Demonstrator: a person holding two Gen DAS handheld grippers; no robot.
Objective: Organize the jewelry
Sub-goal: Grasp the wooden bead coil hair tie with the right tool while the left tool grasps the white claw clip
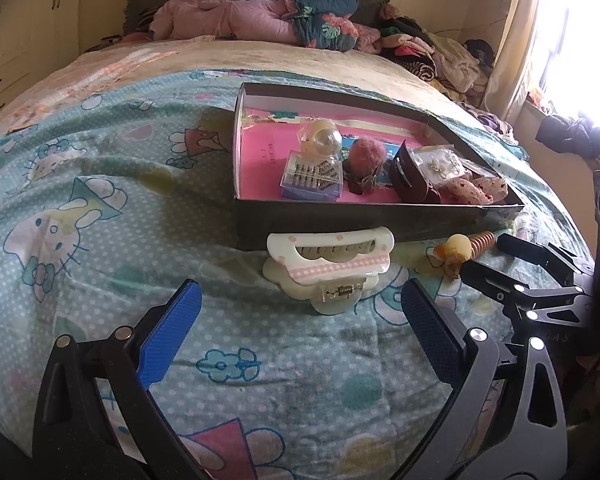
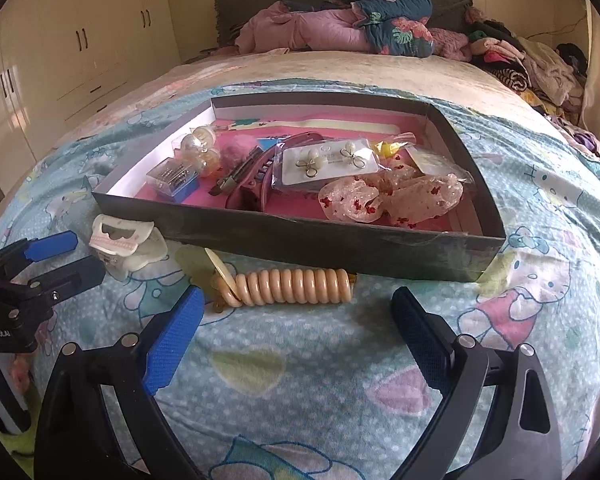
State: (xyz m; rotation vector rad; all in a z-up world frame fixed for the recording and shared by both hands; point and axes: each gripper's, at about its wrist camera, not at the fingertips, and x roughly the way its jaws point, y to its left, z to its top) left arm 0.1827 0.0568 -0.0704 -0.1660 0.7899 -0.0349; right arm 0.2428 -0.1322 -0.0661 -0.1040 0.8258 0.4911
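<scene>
A black shallow box with a pink lining lies on the bed and holds hair clips, scrunchies, an earring card and a small clear case. A white claw hair clip lies on the blanket just in front of the box. My left gripper is open and empty, just short of it. A peach spiral hair tie lies in front of the box. My right gripper is open and empty, just behind it.
The Hello Kitty blanket covers the near bed. Piled bedding and clothes lie at the far end. Wardrobes stand left, a bright window right. Each gripper shows in the other's view.
</scene>
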